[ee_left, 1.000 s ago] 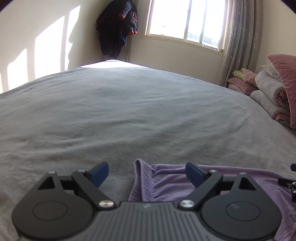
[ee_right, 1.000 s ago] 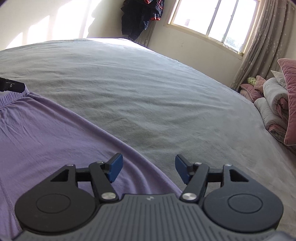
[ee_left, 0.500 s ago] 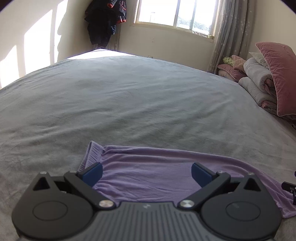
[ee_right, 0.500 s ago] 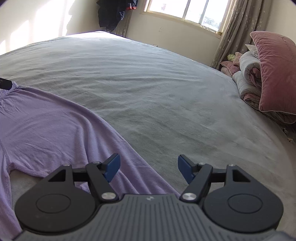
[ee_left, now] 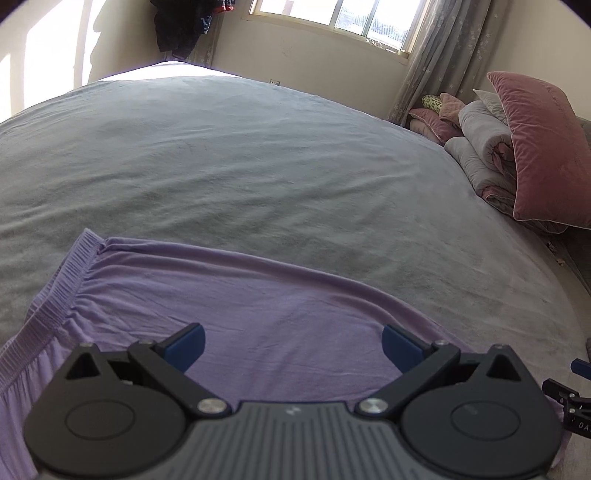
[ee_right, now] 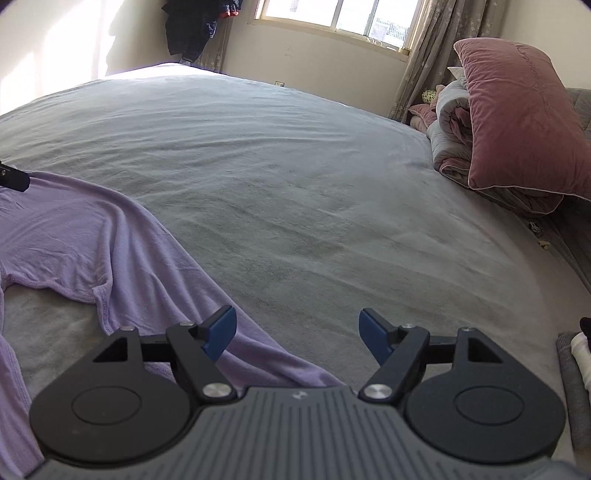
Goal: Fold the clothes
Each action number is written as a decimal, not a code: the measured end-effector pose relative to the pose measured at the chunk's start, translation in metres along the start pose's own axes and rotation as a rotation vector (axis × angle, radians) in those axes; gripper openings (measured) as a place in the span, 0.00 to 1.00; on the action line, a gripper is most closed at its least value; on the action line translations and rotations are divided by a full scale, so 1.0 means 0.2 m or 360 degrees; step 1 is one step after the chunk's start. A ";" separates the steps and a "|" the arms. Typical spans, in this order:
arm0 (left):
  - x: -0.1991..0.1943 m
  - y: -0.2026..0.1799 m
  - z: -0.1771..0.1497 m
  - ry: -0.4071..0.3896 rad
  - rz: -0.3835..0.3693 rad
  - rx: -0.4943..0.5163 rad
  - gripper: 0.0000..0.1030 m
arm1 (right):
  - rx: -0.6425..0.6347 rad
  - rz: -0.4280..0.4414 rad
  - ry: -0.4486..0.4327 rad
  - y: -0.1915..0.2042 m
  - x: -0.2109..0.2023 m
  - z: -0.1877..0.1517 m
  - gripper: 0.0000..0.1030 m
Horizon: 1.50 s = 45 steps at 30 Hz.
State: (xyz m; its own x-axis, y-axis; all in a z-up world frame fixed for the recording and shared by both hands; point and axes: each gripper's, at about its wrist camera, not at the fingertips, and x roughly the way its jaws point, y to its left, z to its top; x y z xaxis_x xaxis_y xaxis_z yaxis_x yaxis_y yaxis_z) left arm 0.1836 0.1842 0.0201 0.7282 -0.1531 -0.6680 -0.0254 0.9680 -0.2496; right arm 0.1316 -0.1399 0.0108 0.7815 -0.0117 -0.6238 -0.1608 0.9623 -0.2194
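1 purple garment [ee_left: 280,306] on bed [ee_left: 258,166] (2 grippers, jaws apart, empty)

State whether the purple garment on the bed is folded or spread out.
Spread out. The purple garment lies flat in one layer on the grey bedcover, waistband and leg extended.

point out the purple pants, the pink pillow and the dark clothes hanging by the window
purple pants [ee_left: 258,306], left wrist view, flat middle of the fabric
pink pillow [ee_right: 517,110], right wrist view, its broad face
dark clothes [ee_left: 184,26], left wrist view, the hanging bulk
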 end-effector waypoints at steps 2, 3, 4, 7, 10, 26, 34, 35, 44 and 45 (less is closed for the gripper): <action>0.00 -0.08 -0.02 0.0014 -0.0012 0.0015 0.99 | 0.0007 -0.0009 0.0008 -0.05 -0.03 -0.04 0.74; 0.00 -0.12 -0.03 0.0019 -0.0018 0.0029 0.99 | 0.0010 -0.0013 0.0009 -0.07 -0.03 -0.05 0.74; -0.01 -0.16 -0.04 0.0024 -0.0026 0.0044 0.99 | 0.0019 -0.0018 0.0009 -0.11 -0.05 -0.07 0.75; -0.01 -0.27 -0.07 0.0039 -0.0059 0.0099 0.99 | 0.0055 -0.0024 0.0014 -0.18 -0.07 -0.13 0.76; -0.02 -0.40 -0.12 0.0062 -0.0097 0.0168 0.99 | 0.0087 -0.0023 0.0020 -0.24 -0.08 -0.18 0.77; 0.02 -0.96 -0.41 0.0158 -0.0369 0.0364 0.99 | 0.0277 0.0079 0.0013 -0.47 -0.12 -0.41 0.78; 0.05 -1.05 -0.46 0.0127 -0.0370 0.0239 0.99 | 0.0321 0.0270 0.0069 -0.57 -0.15 -0.54 0.79; 0.04 -1.06 -0.47 0.0123 -0.0381 0.0224 0.99 | 0.0315 0.0296 0.0087 -0.58 -0.16 -0.55 0.79; 0.05 -1.17 -0.57 0.0104 -0.0368 0.0265 0.99 | 0.0399 0.0516 -0.0025 -0.57 -0.16 -0.53 0.46; 0.05 -1.19 -0.57 0.0113 -0.0383 0.0266 0.99 | 0.0392 0.0524 -0.0012 -0.56 -0.15 -0.52 0.26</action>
State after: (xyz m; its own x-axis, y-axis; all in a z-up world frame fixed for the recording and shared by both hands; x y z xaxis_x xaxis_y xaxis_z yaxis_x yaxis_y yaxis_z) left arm 0.1190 -0.0698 -0.0071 0.6498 -0.3899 -0.6525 0.2594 0.9206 -0.2918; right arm 0.0631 -0.2753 -0.0249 0.7171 0.3092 -0.6247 -0.2547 0.9505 0.1781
